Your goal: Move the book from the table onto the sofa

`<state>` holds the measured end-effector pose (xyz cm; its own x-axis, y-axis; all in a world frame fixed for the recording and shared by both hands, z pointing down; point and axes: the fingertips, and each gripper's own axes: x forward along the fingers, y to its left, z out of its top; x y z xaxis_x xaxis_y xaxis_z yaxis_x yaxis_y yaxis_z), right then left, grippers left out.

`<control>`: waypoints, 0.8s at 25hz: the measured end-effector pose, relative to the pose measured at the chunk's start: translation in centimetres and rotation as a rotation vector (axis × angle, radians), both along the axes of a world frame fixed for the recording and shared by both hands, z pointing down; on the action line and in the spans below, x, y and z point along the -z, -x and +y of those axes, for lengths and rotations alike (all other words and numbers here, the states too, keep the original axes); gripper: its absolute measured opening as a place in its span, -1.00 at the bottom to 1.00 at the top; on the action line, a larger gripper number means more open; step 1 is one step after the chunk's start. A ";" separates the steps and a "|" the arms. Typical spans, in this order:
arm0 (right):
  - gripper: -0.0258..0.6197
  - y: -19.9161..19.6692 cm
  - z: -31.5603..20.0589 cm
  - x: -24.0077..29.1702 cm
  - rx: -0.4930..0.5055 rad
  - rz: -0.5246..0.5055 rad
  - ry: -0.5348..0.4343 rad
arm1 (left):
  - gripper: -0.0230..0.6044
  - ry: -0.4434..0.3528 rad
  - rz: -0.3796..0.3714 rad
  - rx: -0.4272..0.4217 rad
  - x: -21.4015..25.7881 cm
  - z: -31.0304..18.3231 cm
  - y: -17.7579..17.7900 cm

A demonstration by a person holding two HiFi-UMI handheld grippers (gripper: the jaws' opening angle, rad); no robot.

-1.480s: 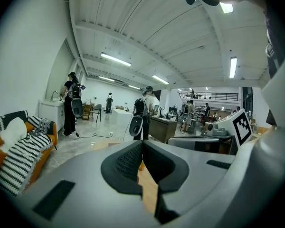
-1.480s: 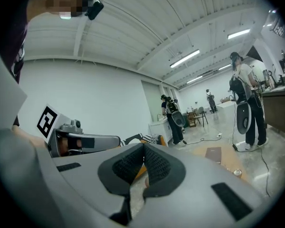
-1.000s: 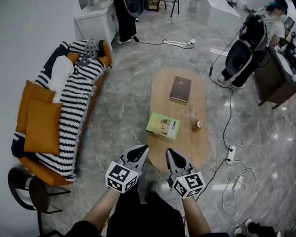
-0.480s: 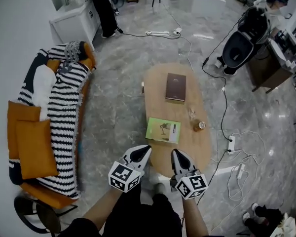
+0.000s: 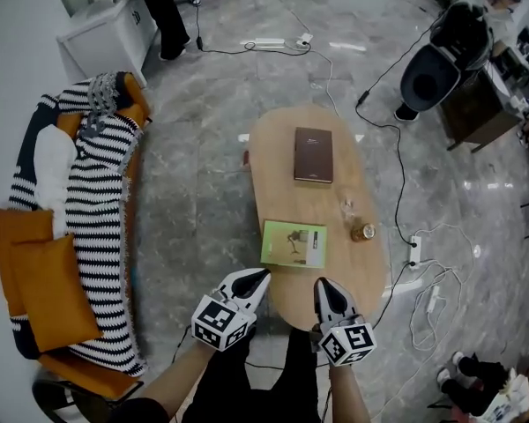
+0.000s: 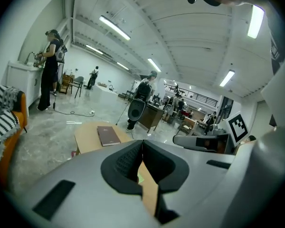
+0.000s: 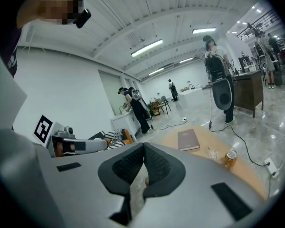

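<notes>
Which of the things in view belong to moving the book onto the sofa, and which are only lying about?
For the job: brown book, green book (either may be meant), table, sofa, left gripper, right gripper, both shut and empty.
Lying about: can, glass, orange cushions, power strip.

Left gripper [image 5: 261,274], right gripper [image 5: 323,283] nearer table [image 5: 278,161]

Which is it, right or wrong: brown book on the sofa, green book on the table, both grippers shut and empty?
Wrong once: the head view shows the brown book on the table, not the sofa. The green book is on the table; the left gripper and right gripper are shut and empty.
</notes>
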<state>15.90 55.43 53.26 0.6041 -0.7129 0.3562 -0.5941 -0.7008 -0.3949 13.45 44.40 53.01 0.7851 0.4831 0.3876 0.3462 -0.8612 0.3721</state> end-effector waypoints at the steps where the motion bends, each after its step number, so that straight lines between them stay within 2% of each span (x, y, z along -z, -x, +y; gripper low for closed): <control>1: -0.85 -0.7 0.1 -1.0 0.004 -0.009 0.006 | -0.88 0.005 -0.006 -0.003 -0.9 0.2 -0.8; 7: -0.85 -4.3 1.1 -5.5 0.034 -0.060 0.019 | -0.88 0.030 -0.031 0.024 -5.0 1.1 -4.9; 12: -0.84 -6.5 2.1 -9.1 0.023 -0.109 0.045 | -0.88 0.068 -0.097 0.075 -9.7 0.2 -6.9; 20: -0.84 -9.4 3.5 -19.0 0.017 -0.190 0.083 | -0.87 0.071 -0.155 0.062 -19.4 -0.4 -8.5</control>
<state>25.35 58.96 72.28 0.5083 -0.6859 0.5207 -0.5263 -0.7260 -0.4426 21.98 43.97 72.37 0.7478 0.4657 0.4733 0.2266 -0.8490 0.4774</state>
